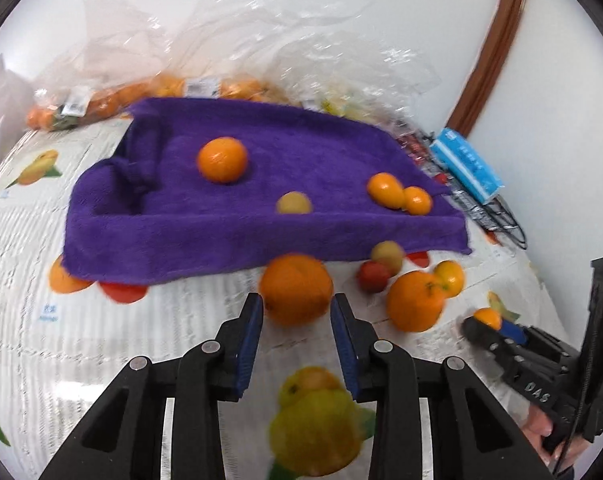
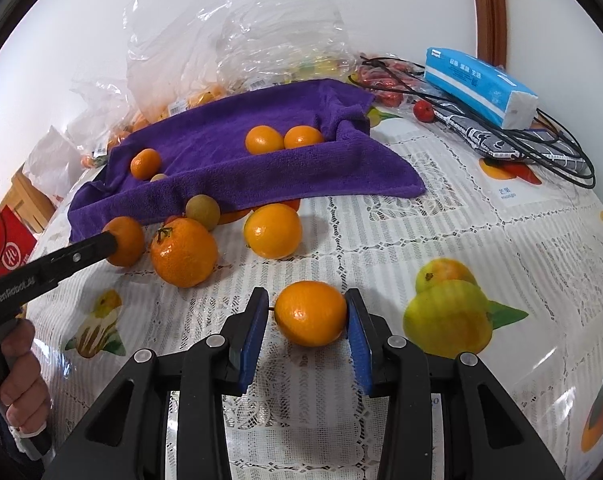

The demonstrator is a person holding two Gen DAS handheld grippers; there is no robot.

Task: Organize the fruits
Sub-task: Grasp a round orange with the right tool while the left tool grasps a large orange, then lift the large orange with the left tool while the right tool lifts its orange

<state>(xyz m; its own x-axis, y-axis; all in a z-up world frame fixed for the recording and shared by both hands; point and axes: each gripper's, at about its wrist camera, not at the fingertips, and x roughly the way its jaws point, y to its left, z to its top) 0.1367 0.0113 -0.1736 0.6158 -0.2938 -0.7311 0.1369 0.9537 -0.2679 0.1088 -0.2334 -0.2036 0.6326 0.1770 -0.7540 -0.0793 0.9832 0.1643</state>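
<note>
Left tool: the left tool (image 1: pixel 295 312) has its blue pads either side of a large round orange (image 1: pixel 296 289) near the front hem of the purple terry towel (image 1: pixel 229 232); whether the pads touch is unclear through the blur, so I cannot tell if it grips.
Right tool: the right tool (image 2: pixel 307 320) brackets a smaller glossy orange (image 2: pixel 309 313); the right pad touches, the left pad shows a thin gap, so not yet clenched.
Fruit placed: several oranges (image 2: pixel 264 140) already lie in the towel's hollow.
Loose fruit: more oranges (image 2: pixel 183 252) lie on the lace-printed table (image 2: pixel 441 216) beside the towel.
Risk, roll: round glossy skin may squirt out if the pads close off-centre.
Risk, knock: swinging either fruit toward the towel could bump the loose ones, sending them toward the table edge.
Risk, towel: its soft raised hem may let dropped fruit roll back out.
</note>
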